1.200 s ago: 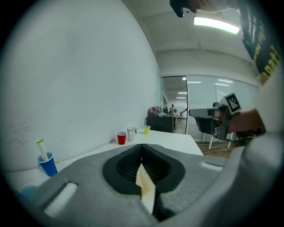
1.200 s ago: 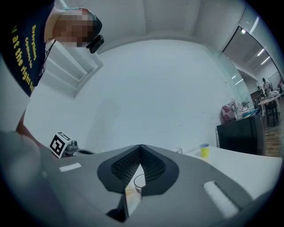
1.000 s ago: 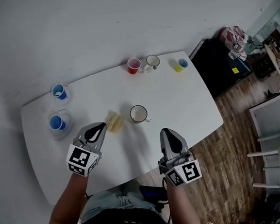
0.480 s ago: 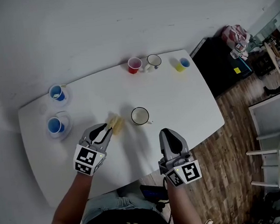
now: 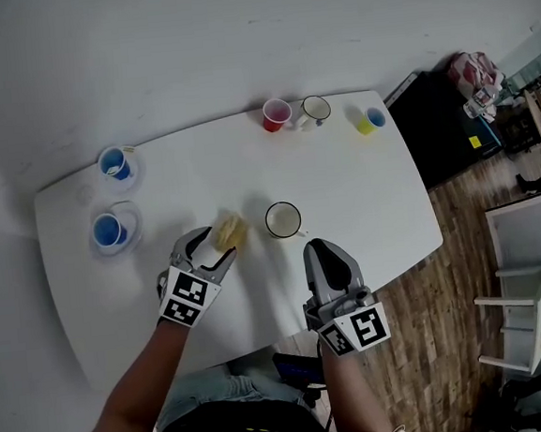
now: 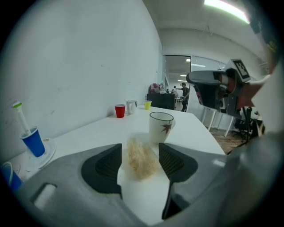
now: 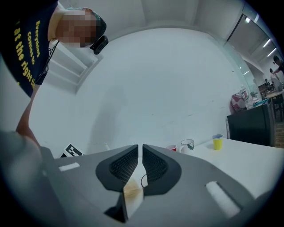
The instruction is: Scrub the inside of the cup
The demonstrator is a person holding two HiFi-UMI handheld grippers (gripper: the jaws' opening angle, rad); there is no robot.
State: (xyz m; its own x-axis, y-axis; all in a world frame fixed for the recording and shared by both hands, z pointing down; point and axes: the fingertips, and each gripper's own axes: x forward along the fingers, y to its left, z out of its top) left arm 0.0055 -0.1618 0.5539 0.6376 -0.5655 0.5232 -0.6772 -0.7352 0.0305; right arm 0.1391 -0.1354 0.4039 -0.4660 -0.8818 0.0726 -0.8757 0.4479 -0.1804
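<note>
We find the cup (image 5: 283,220), white with a dark rim and a leaf mark on its side, standing upright on the white worktop (image 5: 363,193), mouth up and touched by neither tool. Just beside it, on the left in the head view, lies a pale yellow sponge (image 5: 228,230) flat on the worktop. The left gripper (image 5: 215,246) is tilted down over the sponge; its fingers (image 6: 104,166) have just been opening and now stand wide apart with the sponge between them, the pads not pressing on it. In the left gripper view the cup stands just beyond the sponge. The right gripper (image 5: 322,249) is held level at the near edge of the worktop, short of the cup and apart from it. Its fingers (image 7: 124,166) have just begun to part: only a narrow slit shows between the pads, and nothing is held there. Along the far edge we note a red cup (image 5: 276,115), a second mug (image 5: 314,110) and a yellow cup (image 5: 367,119). At the left end stand two blue cups (image 5: 109,230) on saucers.
</note>
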